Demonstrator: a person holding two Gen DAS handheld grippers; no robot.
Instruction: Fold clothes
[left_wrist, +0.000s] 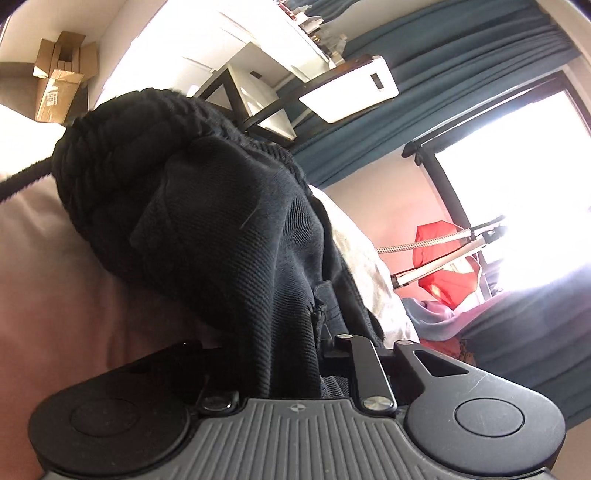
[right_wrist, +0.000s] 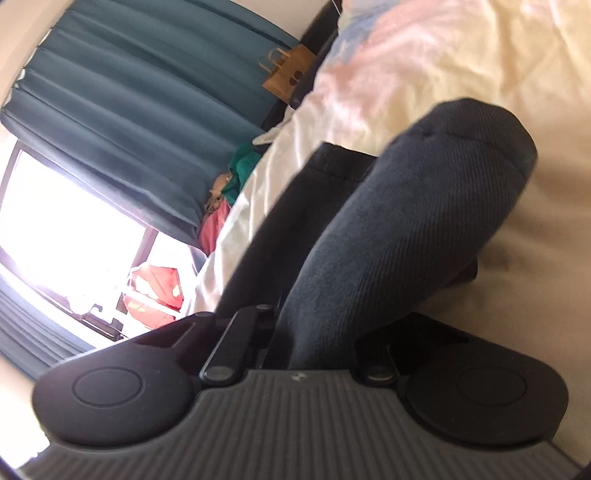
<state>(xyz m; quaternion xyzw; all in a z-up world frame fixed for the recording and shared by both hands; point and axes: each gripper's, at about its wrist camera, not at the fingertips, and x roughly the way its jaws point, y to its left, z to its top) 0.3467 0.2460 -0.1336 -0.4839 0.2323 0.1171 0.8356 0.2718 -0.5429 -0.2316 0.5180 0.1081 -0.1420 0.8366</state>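
Note:
In the left wrist view a black twill garment (left_wrist: 229, 236) with a ribbed elastic band (left_wrist: 122, 147) at its upper end bulges up in front of the camera and runs down into my left gripper (left_wrist: 295, 354). The jaws are shut on its cloth, which hides the fingertips. In the right wrist view a thick dark roll of the same kind of fabric (right_wrist: 406, 229) rises from my right gripper (right_wrist: 314, 332), whose jaws are clamped on it. More of the garment (right_wrist: 295, 206) lies flat on the pale bedsheet (right_wrist: 443, 66) behind.
The pale bed (left_wrist: 44, 258) lies under the garment. Teal curtains (left_wrist: 424, 74) and a bright window (left_wrist: 517, 166) are to one side, with red cloth on a drying rack (left_wrist: 439, 258). There are cardboard boxes (left_wrist: 62, 77), a white shelf unit (left_wrist: 258, 74), a paper bag (right_wrist: 286, 75) and piled clothes (right_wrist: 229, 192).

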